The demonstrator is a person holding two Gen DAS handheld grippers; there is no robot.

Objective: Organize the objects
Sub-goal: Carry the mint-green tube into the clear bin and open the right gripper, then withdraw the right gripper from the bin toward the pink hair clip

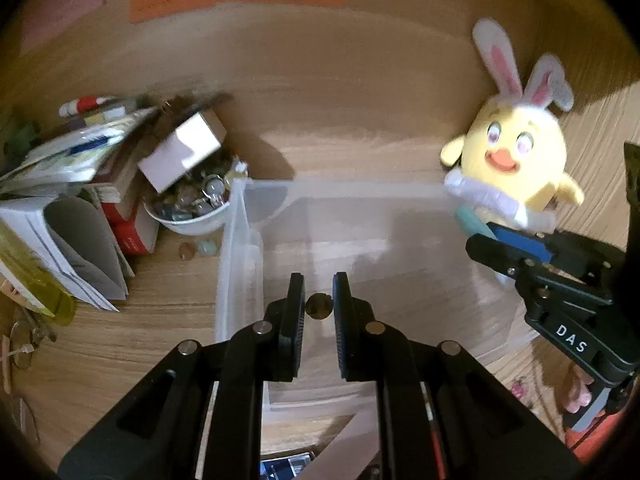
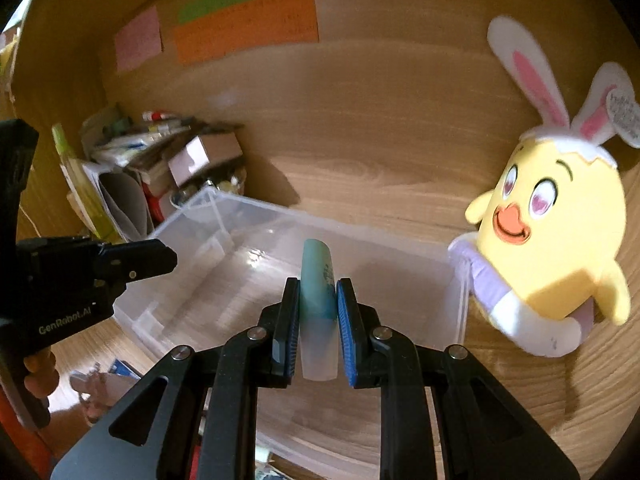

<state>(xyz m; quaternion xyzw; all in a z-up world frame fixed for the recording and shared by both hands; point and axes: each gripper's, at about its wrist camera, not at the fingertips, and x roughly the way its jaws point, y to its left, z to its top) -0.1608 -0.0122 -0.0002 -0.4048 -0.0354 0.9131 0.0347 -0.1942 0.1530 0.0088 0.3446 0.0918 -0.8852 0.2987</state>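
Fingers [image 1: 297, 312] of the left gripper [image 1: 319, 309] pinched nearly shut on a small brown round bead [image 1: 318, 306], held above the near left part of a clear plastic bin [image 1: 240, 264]; fingers [image 2: 347, 312] of the right gripper [image 2: 318, 320] clamped on a teal tube [image 2: 318, 280] with a clear cap, over the near side of that bin. Wooden desk [image 1: 120, 340]: white bowl [image 1: 192, 216] of trinkets and leaning books [image 1: 80, 184] far left beside the bin; yellow plush chick [image 2: 560, 232] with rabbit ears at the bin's right end. Wall behind: orange [image 2: 248, 24], green and pink notes.
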